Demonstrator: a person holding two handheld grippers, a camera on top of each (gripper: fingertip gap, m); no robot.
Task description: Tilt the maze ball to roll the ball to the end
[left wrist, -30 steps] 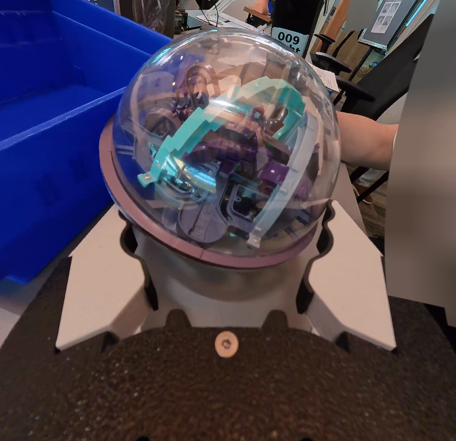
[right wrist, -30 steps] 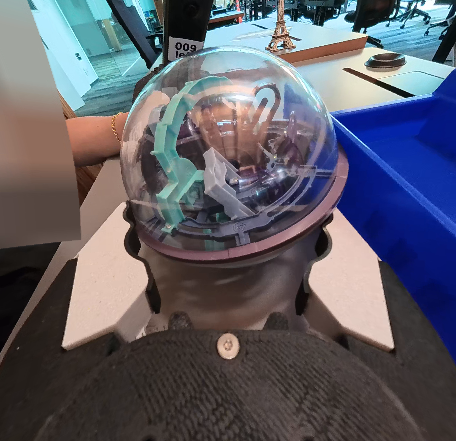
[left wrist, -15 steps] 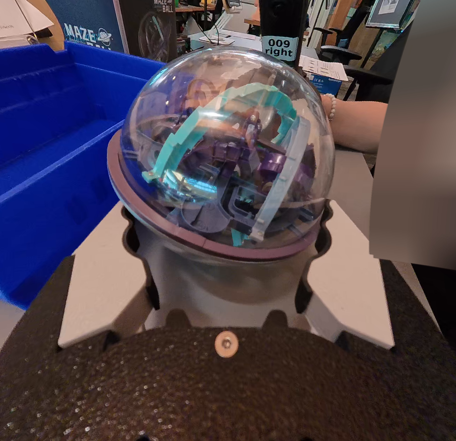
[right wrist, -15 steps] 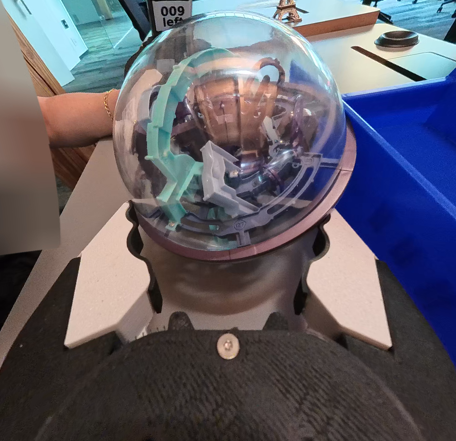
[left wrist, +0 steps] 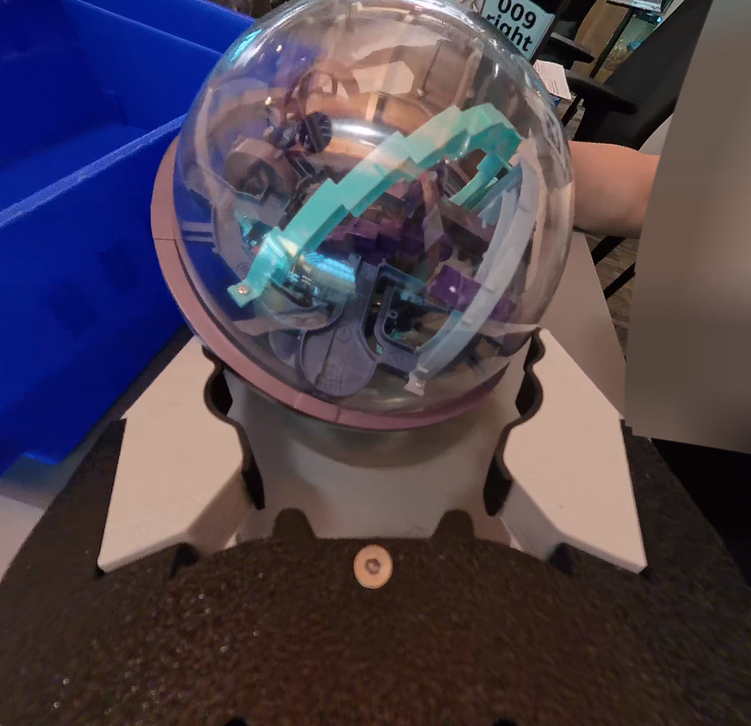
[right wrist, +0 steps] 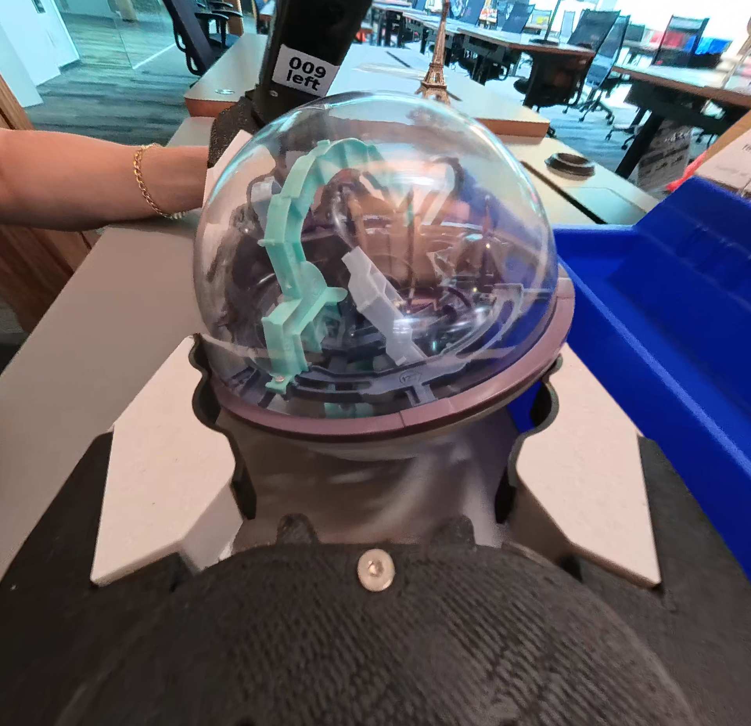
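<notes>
Maze ball sits cradled dead ahead between my two opposed grippers, left gripper and right gripper each spread wide around its lower half, its purple seam canted toward the blue bin, the small ball unseen.
</notes>
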